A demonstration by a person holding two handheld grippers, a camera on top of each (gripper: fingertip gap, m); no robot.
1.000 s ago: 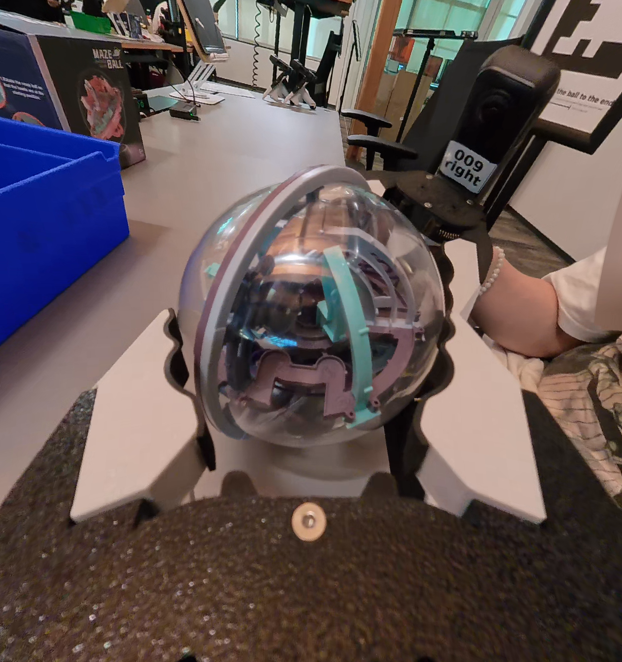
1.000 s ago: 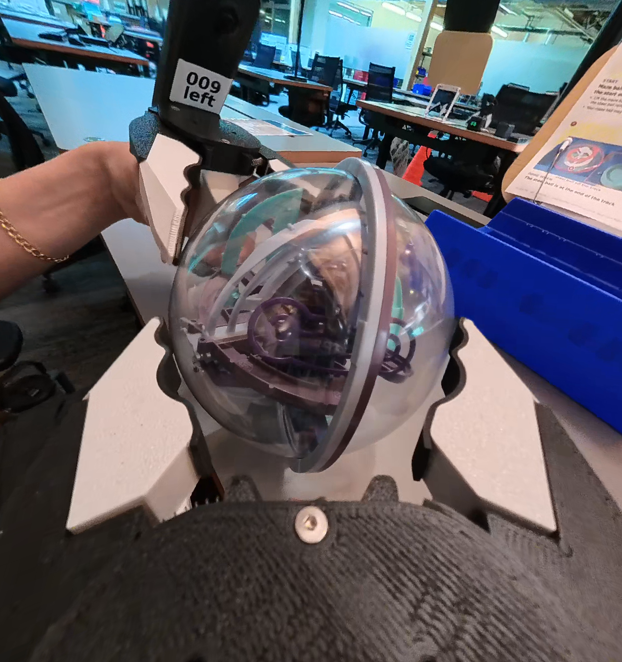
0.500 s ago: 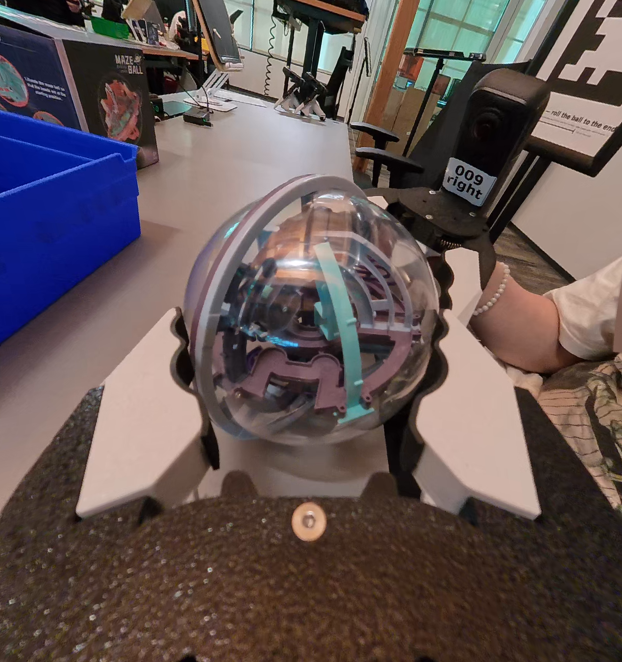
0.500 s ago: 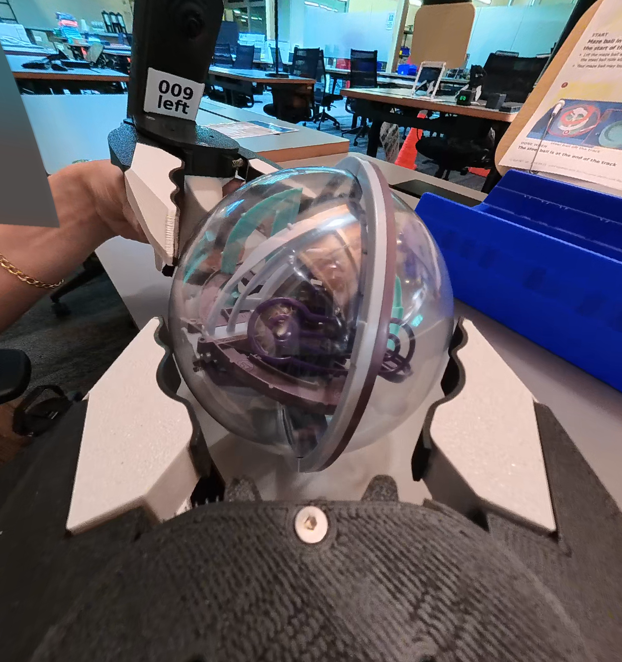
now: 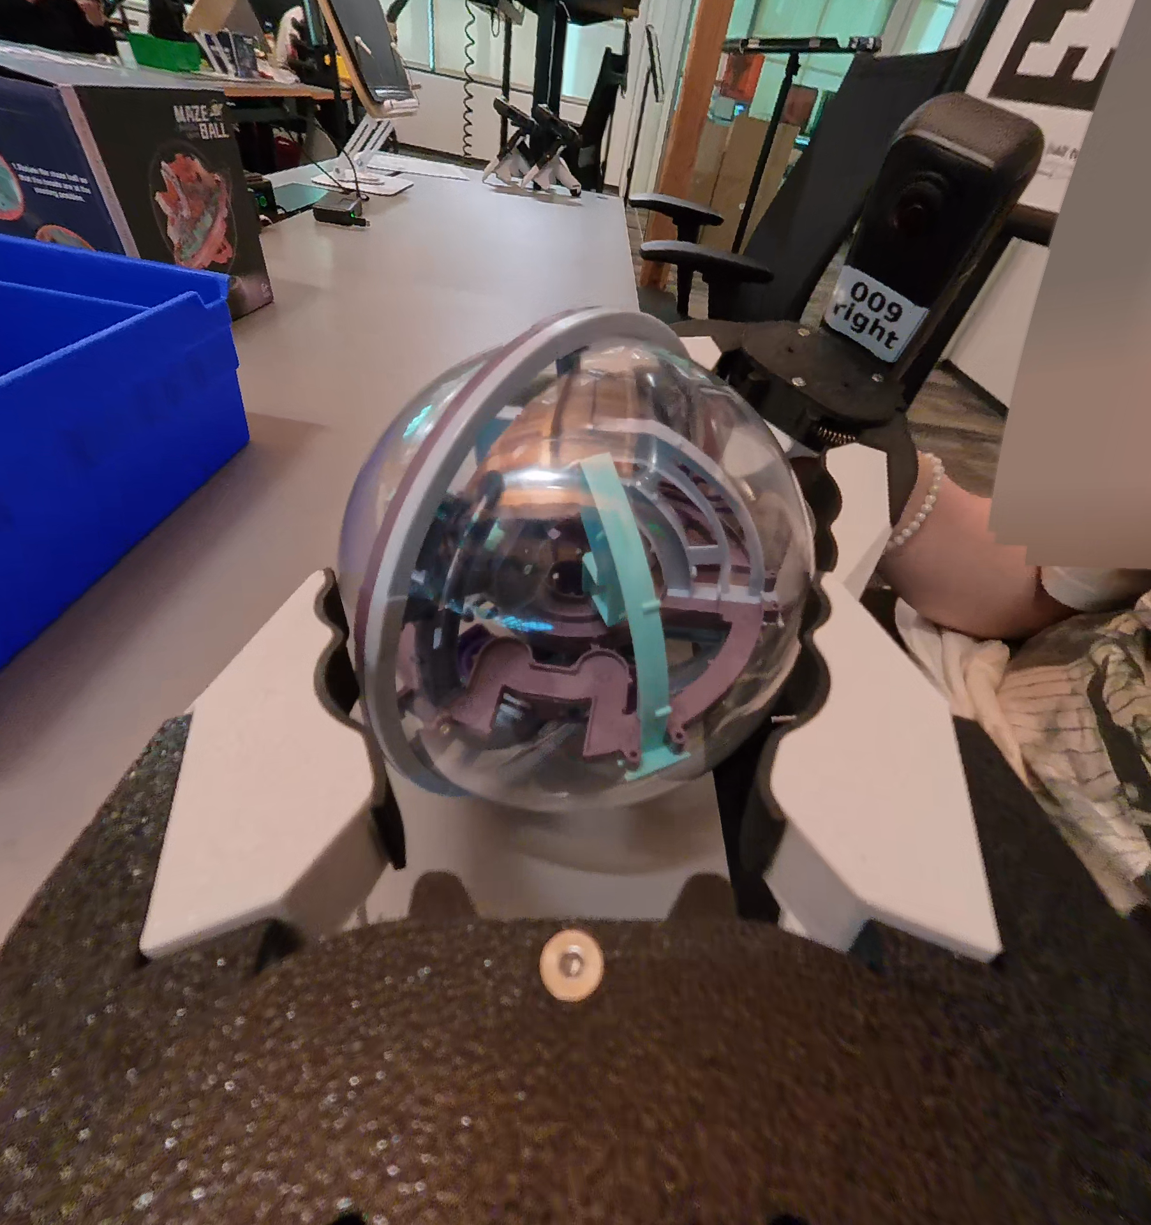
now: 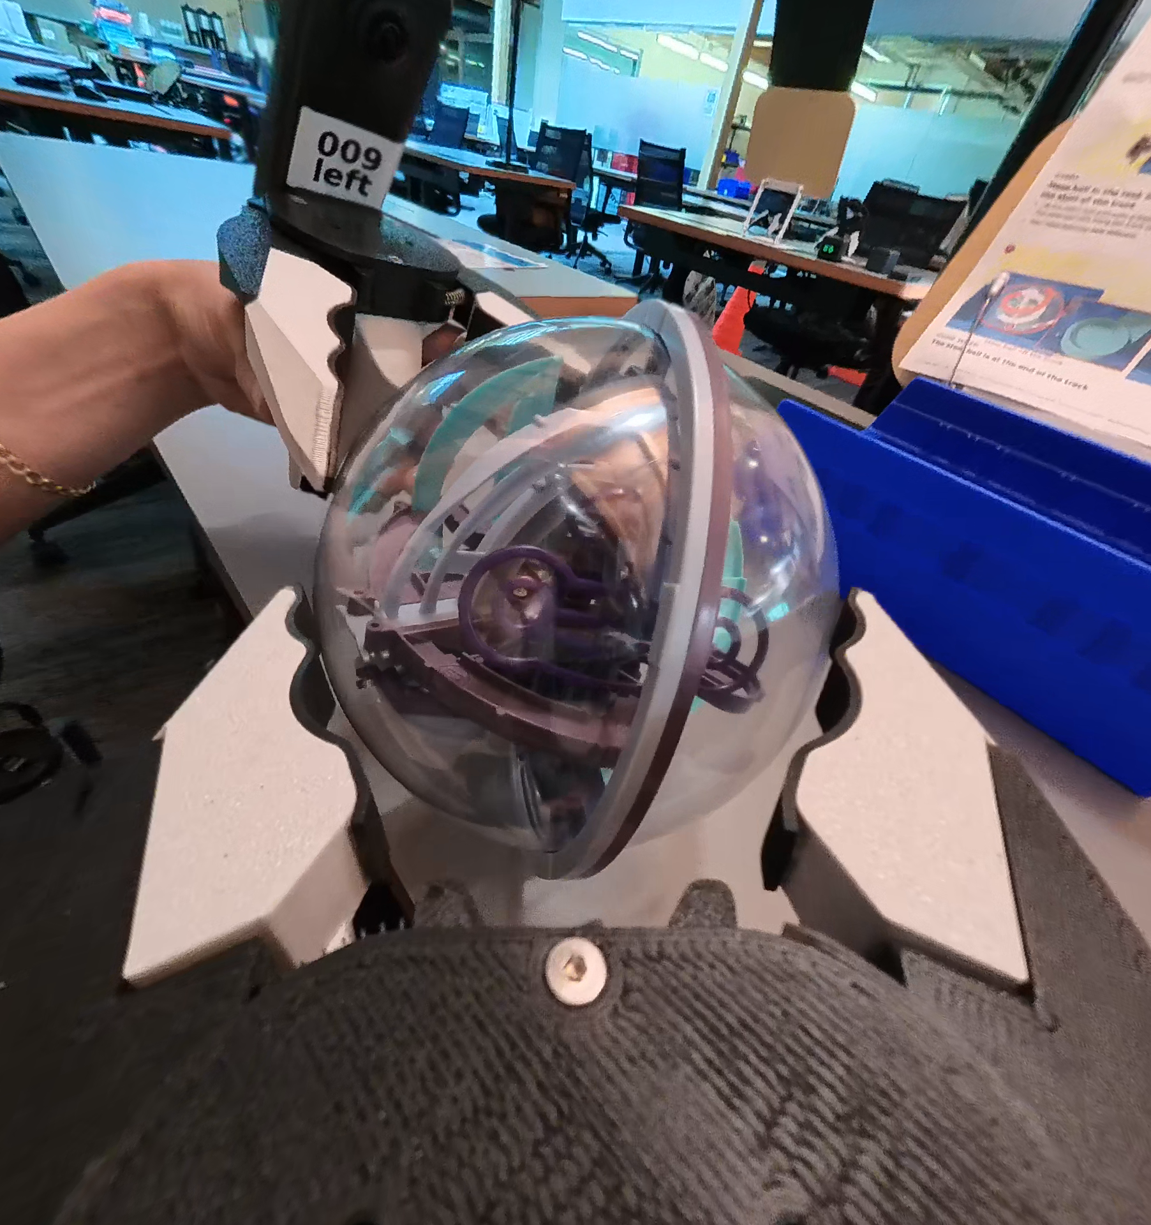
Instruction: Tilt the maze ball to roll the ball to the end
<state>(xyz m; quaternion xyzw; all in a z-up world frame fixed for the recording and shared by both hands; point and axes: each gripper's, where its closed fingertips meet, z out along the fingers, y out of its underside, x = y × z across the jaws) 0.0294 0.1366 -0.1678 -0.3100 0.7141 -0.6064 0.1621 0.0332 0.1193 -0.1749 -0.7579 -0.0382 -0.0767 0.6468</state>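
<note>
Between the earlier frames and this one, the maze ball [image 5: 576,570] was rotated only slightly: the grey seam ring [image 5: 420,504] was kept leaning in much the same diagonal, while the background was shifted, so the whole two-handed hold appeared to have been swung and lowered a little relative to the worktop [image 5: 427,252]. Blur on the sphere suggested that the tilting was under way. From this it was judged that the task was mid-course, with small corrective tilts being applied rather than a large turn.

The maze ball was held above the worktop edge, between both grippers. The left gripper [image 5: 576,636] was closed around the clear shell, its wavy dark pads pressed against both flanks. The right gripper [image 6: 573,663] was likewise clamped on the sphere from the opposite side, with its fingers [image 6: 844,669] seated against the shell. The blue bin [image 5: 82,411] lay well apart on the worktop, beyond the ball.

As a sphere, the thing had no true long axis; its orientation was best read from the seam ring, which was tilted off vertical, its top leaning to the right in the left wrist view and its lower end reaching towards the camera in the right wrist view [image 6: 692,530]. The teal track [image 5: 626,596] ran roughly upright. The small steel ball inside could not be made out with certainty, so progress along the track could not be told.
</note>
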